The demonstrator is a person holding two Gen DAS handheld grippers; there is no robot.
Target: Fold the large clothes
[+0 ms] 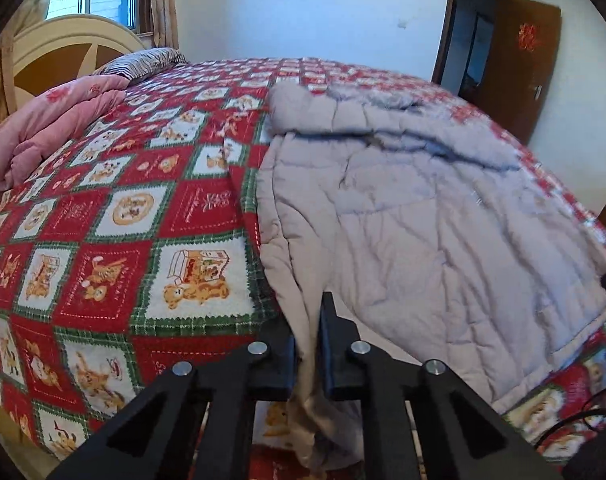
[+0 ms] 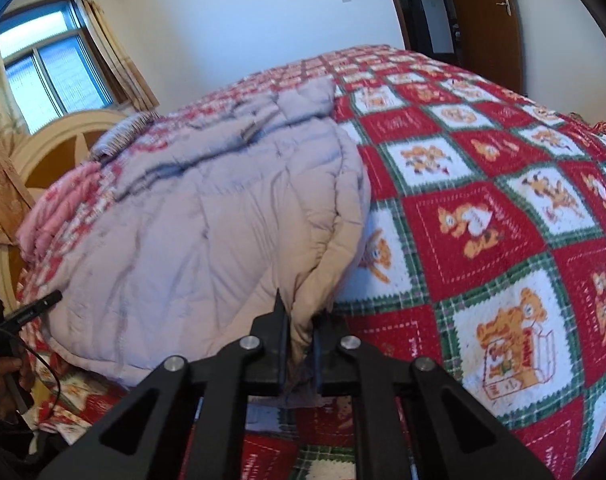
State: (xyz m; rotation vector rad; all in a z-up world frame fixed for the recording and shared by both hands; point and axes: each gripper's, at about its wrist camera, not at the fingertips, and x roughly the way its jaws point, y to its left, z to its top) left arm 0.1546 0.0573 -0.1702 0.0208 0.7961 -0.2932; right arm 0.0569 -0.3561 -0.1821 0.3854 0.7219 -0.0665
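Coat, pale grey-lilac, quilted, lies spread on the bed over a red, white and green bear-print cover. Left gripper: both fingers closed on a bunched fold of the coat's near left corner; fabric fills the gap between them and hangs down below the jaws. Right gripper: fingers pinching the coat's near right corner in the same way, a wad of beige-toned fabric squeezed between them and trailing under. Both held corners sit at the near edge of the bed; the rest of the coat runs away from the grippers toward the far side, with creases across the middle and a thicker rolled fold at the far end. In the right wrist view the left gripper's tip shows at the coat's other near corner. Pink quilt is heaped at the head of the bed, near the headboard, well apart from the coat. Striped pillow lies just beyond it. Window with curtains behind the headboard; brown door open at the far wall.
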